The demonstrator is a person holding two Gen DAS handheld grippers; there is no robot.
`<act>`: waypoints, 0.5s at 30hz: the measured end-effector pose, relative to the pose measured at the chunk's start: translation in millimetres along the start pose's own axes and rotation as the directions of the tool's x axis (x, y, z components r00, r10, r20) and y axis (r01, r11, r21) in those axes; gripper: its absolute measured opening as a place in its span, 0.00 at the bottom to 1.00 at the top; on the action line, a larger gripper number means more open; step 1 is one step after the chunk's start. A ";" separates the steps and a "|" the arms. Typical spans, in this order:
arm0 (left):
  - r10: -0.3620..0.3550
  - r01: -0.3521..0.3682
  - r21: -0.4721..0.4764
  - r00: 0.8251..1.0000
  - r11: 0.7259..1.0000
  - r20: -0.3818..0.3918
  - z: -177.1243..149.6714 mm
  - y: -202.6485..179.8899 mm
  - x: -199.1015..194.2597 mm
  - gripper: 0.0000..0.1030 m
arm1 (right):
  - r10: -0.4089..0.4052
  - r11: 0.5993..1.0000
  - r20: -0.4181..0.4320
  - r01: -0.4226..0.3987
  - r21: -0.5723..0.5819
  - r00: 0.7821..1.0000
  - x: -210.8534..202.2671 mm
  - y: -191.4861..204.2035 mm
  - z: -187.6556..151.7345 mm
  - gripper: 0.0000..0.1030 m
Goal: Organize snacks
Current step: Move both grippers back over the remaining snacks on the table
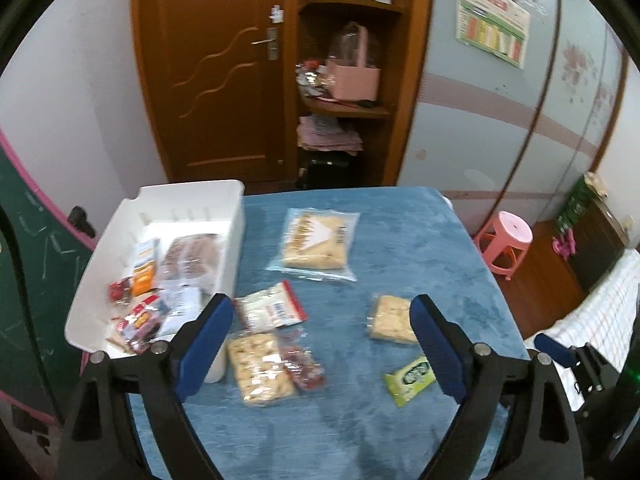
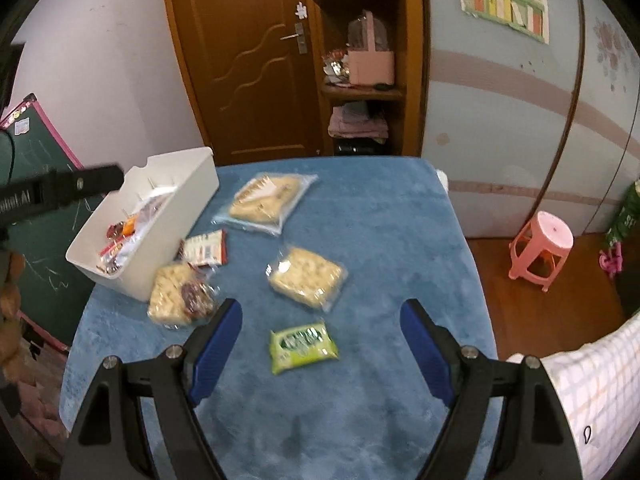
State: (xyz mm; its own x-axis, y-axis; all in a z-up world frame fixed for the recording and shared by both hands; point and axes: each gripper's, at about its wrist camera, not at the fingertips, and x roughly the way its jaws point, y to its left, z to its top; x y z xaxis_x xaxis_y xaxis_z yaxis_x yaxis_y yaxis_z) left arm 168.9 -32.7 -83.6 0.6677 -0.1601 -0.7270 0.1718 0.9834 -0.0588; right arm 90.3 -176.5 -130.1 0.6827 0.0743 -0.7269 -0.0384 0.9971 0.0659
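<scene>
Snacks (image 2: 304, 343) lie between spread right gripper (image 2: 321, 322) fingers (image 2: 218, 340).

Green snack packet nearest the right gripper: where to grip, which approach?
The green packet lies flat on the blue cloth, apart from the other snacks, long axis roughly left to right. Probably best to come straight down with the open right gripper and close the fingers across its short width at the middle. The pillow shape bulges there, while the crimped ends look thin and likely to slip.

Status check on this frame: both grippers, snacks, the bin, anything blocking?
Left hand-held gripper open, empty. Right hand-held gripper open, empty, above the green packet. White bin partly filled; six packets loose on the blue cloth. Nothing blocking.
</scene>
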 end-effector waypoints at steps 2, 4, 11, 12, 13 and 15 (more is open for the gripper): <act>-0.036 0.036 0.027 0.999 0.999 -0.025 -0.4 -13.8 8.4 0.87 | 0.004 1.000 -0.007 -0.004 0.010 1.000 3.6 -7.4 -8.9 0.80; -0.043 0.044 0.041 0.998 0.998 -0.040 -2.4 -21.8 15.2 0.87 | 0.010 1.000 -0.027 -0.010 0.015 1.000 10.1 -12.7 -15.7 0.80; -0.091 0.105 0.093 0.987 0.990 -0.134 -10.6 -49.0 58.4 0.87 | 0.028 0.999 -0.093 -0.025 0.034 0.995 40.8 -22.7 -38.3 0.80; -0.102 0.119 0.102 0.983 0.988 -0.154 -12.2 -52.8 67.0 0.87 | 0.036 0.999 -0.096 -0.032 0.040 0.995 44.2 -23.2 -40.5 0.80; -0.109 0.128 0.110 0.980 0.986 -0.169 -13.7 -55.7 73.8 0.87 | 0.049 0.998 -0.101 -0.044 0.049 0.994 48.5 -23.2 -43.2 0.80; -0.125 0.154 0.134 0.970 0.979 -0.207 -17.6 -63.7 91.3 0.87 | 0.071 0.996 -0.111 -0.065 0.056 0.991 54.8 -21.9 -46.1 0.80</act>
State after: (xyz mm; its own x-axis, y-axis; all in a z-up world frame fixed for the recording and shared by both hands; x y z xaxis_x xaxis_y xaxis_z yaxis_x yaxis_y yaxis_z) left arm 206.1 -108.5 -158.2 0.4768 -0.2604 -0.8395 0.3681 0.9265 -0.0784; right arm 94.9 -193.5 -202.9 0.5927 0.1466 -0.7920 -0.0419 0.9876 0.1514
